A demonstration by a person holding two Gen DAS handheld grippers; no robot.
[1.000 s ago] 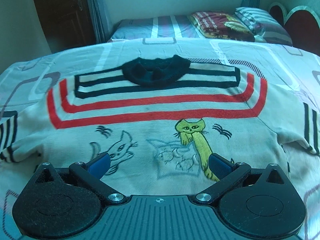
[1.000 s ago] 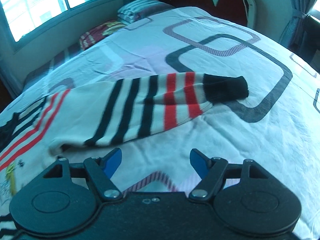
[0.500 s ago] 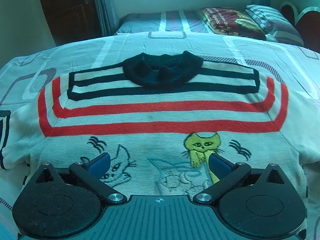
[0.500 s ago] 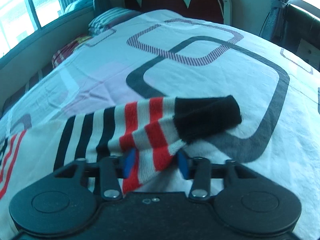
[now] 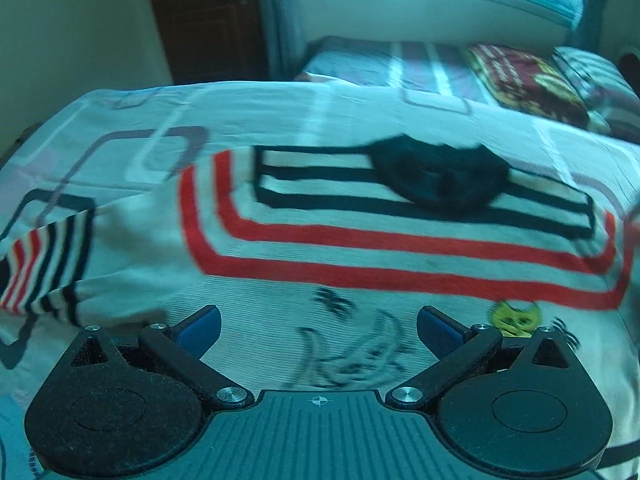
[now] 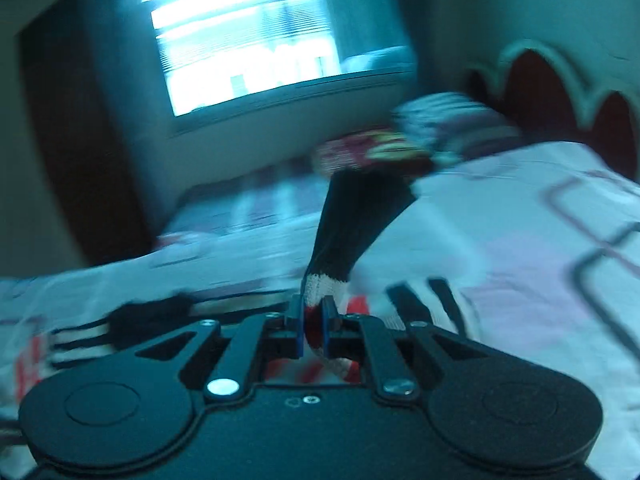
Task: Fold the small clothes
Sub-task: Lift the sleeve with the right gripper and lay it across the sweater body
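A small knitted sweater [image 5: 360, 248] lies spread flat on the bed [image 5: 120, 120], front up, its black collar [image 5: 438, 178] toward the far edge of the bed, where a second bed with a red patterned pillow [image 5: 524, 80] stands under the window [image 6: 248, 36]. Black stripes frame the collar, two red bands run around the chest, and below them are cat drawings, one of them yellow [image 5: 514, 318]. The left gripper [image 5: 318, 330] hangs over the lower part of the sweater with its jaws wide apart and nothing between them; its blue pads [image 5: 438, 334] stand clear of the knit. The sweater's left sleeve [image 5: 44, 264], striped red and black, lies out toward the left edge of the bed. The right gripper [image 6: 314, 330] has its jaws pressed together on the right sleeve [image 6: 320, 292], pinching the red and white striped part just behind the black cuff [image 6: 356, 220]. The cuff stands up off the bed, sticking out beyond the fingertips and tilted slightly to the right. The right wrist view is heavily blurred; the dark headboard [image 6: 560, 96] shows at the far right corner.
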